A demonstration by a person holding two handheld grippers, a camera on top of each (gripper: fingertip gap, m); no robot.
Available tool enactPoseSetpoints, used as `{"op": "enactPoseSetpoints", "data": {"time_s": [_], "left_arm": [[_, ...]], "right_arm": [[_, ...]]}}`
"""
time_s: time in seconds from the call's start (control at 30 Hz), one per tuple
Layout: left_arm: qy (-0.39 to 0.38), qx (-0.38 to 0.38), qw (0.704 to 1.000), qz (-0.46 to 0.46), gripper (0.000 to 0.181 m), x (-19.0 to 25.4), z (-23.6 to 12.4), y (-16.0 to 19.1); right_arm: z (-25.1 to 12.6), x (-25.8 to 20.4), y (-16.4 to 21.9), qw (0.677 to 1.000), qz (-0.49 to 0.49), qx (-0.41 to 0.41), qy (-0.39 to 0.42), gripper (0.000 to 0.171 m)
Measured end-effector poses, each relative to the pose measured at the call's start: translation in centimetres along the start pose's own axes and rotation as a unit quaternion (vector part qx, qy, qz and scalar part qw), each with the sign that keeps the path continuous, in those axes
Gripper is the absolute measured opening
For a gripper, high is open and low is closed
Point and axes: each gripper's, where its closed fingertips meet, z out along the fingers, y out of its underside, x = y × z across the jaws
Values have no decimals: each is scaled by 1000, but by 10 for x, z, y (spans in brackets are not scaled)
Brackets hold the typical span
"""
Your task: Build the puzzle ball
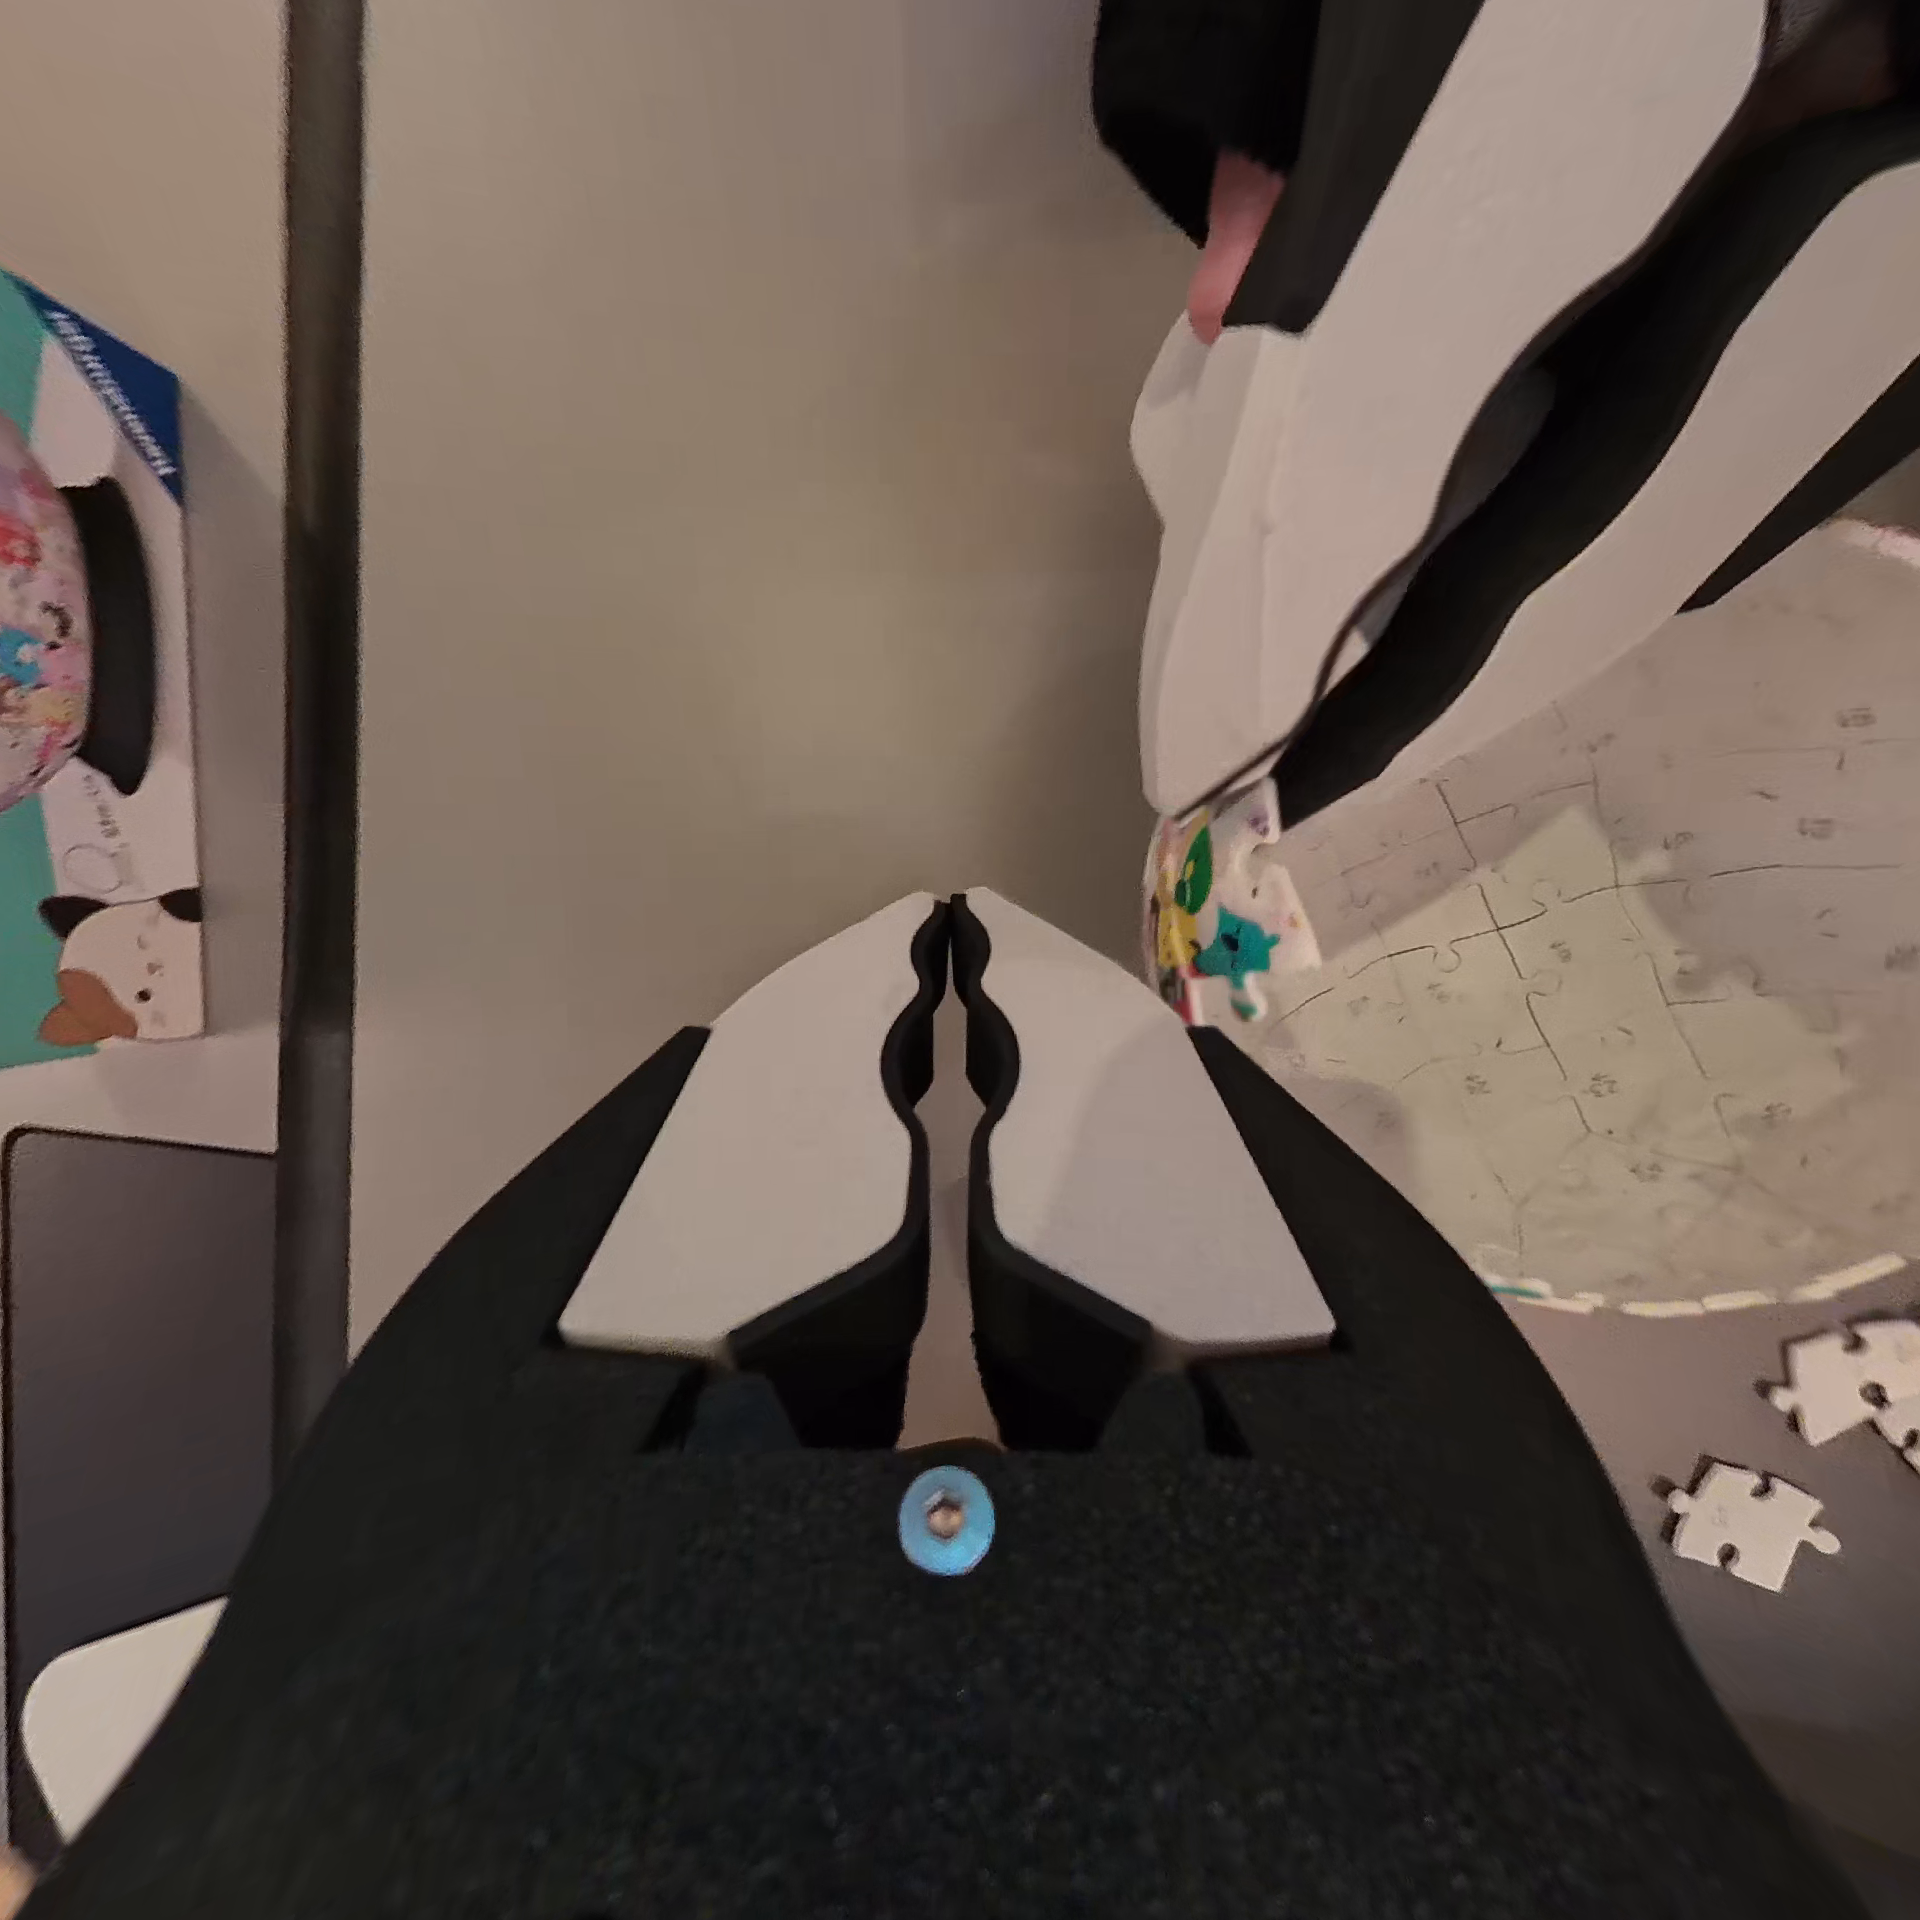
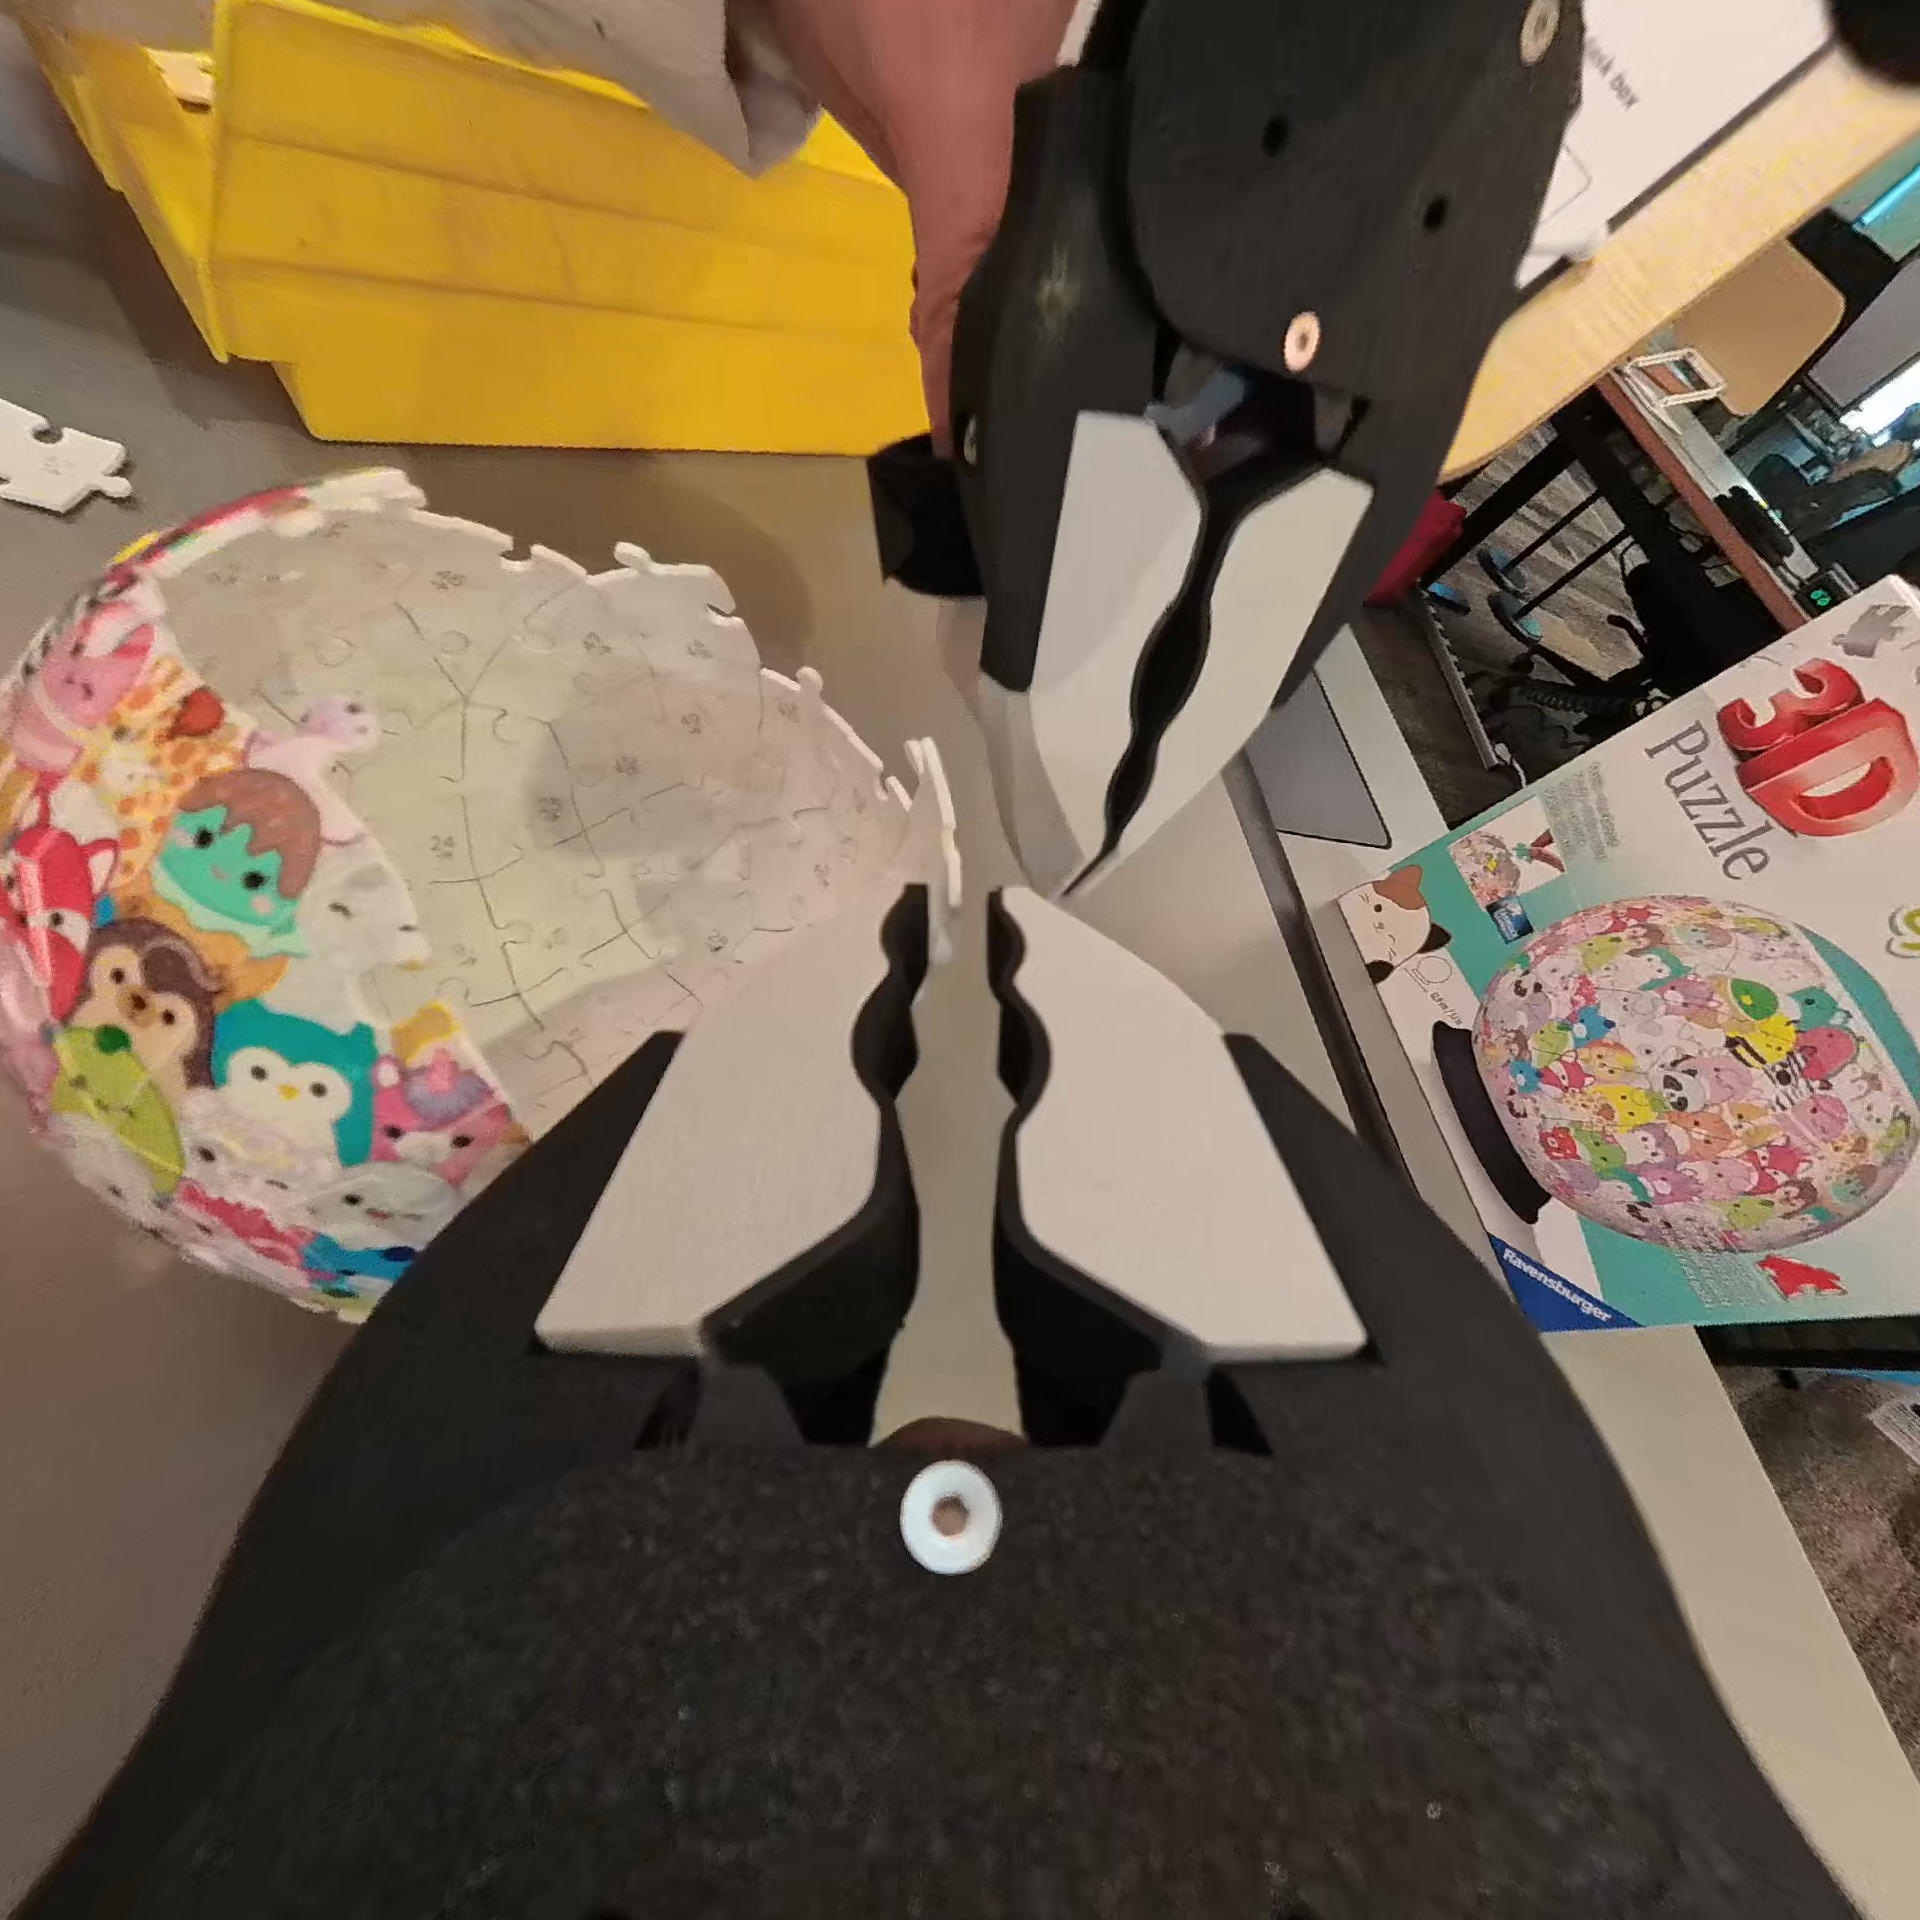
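On the grey table (image 2: 156, 1507), what's been laid out, and where's the puzzle ball (image 2: 312, 935) sitting? (first poster)

Left of centre in the right wrist view is where it's found; only a partly built shell is seen, tipped so the white inside faces the camera; cartoon animals are printed on the outside, small printed numbers on the backs of the pieces. The puzzle box (image 2: 1662, 1039) is laid flat well to the right; a brand mark, a title and a picture of the finished ball are carried on it, though the wording is left out. Stacked yellow bins (image 2: 520, 260) are set behind the ball; a few loose pieces (image 1: 1745, 1522) are scattered white side up near it. (second poster)

And the tools? (first poster)

The left gripper (image 1: 953, 904) is held with its fingers pressed together at the tips, nothing between them; it's pointed down just beside the other tool's tips. A puzzle piece (image 1: 1236, 904) is pinched by the right gripper (image 2: 961, 904); the piece is held right at the shell's open rim; whether it's actually locked in can't be told. (second poster)
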Motion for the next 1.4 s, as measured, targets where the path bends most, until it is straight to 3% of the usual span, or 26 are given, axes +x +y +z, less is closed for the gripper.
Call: {"op": "enactPoseSetpoints", "data": {"time_s": [0.33, 0.8, 1.4], "left_arm": [[-15, 2, 1000, -10, 0, -2, -7, 9], [52, -17, 998, 24, 0, 12, 12, 2], [34, -5, 999, 5, 0, 0, 13, 4]], "right_arm": [[3, 0, 2, 1000, -14, -18, 1, 4], [5, 3, 3, 999, -40, -26, 13, 2], [7, 6, 5, 999, -30, -33, 10, 4]]}}
